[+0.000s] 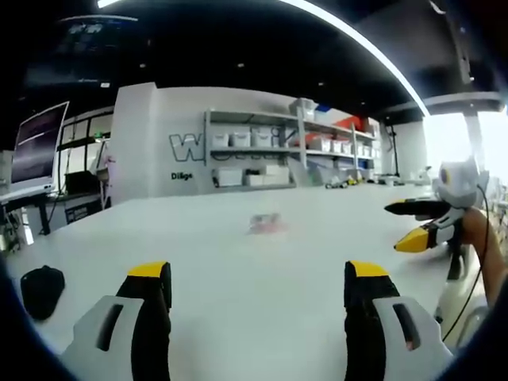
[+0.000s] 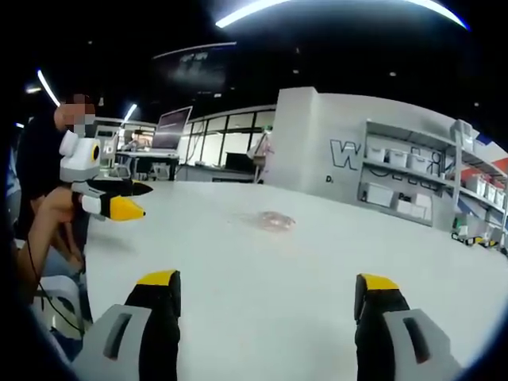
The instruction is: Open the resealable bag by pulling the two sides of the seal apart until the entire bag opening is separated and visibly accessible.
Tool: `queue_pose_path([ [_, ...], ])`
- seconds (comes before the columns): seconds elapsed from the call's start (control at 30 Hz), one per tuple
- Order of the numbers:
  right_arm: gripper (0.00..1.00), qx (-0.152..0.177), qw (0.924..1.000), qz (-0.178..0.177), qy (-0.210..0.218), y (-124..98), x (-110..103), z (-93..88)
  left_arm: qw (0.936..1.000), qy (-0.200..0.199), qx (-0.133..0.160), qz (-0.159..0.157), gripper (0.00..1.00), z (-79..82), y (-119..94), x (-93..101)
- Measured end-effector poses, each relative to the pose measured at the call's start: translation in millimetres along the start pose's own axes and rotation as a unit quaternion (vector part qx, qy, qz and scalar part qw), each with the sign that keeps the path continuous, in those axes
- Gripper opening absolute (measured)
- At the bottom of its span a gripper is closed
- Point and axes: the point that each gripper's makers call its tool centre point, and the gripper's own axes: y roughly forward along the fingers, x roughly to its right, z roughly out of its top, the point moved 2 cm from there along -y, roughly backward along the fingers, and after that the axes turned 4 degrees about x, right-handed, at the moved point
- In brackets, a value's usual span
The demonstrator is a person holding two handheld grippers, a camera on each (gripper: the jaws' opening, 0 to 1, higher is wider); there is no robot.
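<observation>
In the left gripper view, the left gripper [image 1: 258,290] stands with its jaws spread wide over the near edge of the white table [image 1: 238,262], holding nothing and touching nothing. A black object [image 1: 42,290] lies near the table's left edge. In the right gripper view, the right gripper [image 2: 266,302] is likewise spread wide and empty above the near edge of the table. Farther out, toward the middle of the table, the resealable bag [image 2: 275,221] lies flat, well apart from both grippers. Beyond the far edge stand shelves [image 1: 290,147] with bins.
</observation>
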Motion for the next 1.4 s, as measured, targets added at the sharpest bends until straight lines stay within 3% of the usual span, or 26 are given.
queue_pose_path([
  [1.4,0.88,0.014,0.9998,0.013,-0.002,0.7,-2.5,9.5,0.9997,0.004,0.004,-0.024,0.89,9.6,11.5,17.7],
])
